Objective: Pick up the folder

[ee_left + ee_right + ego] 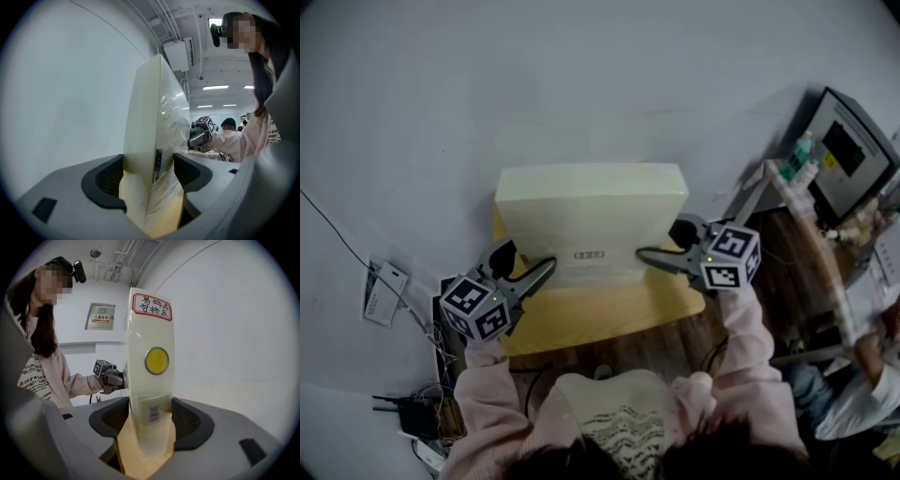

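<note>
A pale cream box folder (591, 216) stands upright on a small wooden table (609, 314), its wide face toward me. My left gripper (530, 267) clamps its lower left end and my right gripper (666, 246) its lower right end. In the left gripper view the folder (150, 131) rises between the dark pads (108, 180), and my left gripper (149, 180) is shut on it. In the right gripper view my right gripper (150, 420) is shut on the folder's spine (150, 380), which carries a yellow disc, a red-framed label and a barcode sticker. Table wood shows under both grips.
A white wall stands right behind the folder. Cables and a power strip (403, 412) lie on the floor at the left, near loose papers (382, 292). At the right are a dark screen on a stand (848, 150) and another person (862, 394).
</note>
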`<act>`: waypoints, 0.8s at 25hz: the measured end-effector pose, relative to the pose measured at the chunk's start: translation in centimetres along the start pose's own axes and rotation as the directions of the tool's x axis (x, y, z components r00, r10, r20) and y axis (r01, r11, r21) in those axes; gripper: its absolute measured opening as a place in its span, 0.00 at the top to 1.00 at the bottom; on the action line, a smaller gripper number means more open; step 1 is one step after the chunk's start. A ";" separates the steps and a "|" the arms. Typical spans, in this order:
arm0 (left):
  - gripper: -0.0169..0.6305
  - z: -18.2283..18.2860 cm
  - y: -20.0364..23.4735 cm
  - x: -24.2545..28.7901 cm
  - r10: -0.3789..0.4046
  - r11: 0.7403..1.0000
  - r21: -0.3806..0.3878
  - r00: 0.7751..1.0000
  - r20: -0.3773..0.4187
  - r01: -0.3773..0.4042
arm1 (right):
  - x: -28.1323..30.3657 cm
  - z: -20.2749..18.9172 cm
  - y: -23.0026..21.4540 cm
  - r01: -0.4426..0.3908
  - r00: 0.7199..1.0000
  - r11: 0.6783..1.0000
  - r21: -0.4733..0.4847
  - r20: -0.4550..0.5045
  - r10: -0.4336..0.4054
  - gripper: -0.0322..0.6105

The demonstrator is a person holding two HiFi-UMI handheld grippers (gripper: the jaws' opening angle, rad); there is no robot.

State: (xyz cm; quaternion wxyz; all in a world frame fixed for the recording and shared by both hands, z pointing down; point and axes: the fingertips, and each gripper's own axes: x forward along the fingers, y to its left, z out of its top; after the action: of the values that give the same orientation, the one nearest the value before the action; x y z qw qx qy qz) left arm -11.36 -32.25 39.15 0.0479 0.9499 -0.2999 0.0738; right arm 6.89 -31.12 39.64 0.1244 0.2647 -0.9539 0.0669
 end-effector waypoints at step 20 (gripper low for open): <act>0.43 1.2 -0.9 0.0 0.056 0.998 -0.020 0.998 0.028 -0.056 | -0.9 1.6 -0.3 0.003 1.000 1.000 -0.023 0.030 -0.002 0.50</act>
State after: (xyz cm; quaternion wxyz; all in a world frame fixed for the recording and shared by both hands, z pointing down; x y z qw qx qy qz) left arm -10.74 -31.66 37.89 0.0504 0.9416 -0.3277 0.0588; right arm 7.50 -31.27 37.89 0.1134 0.2655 -0.9560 0.0518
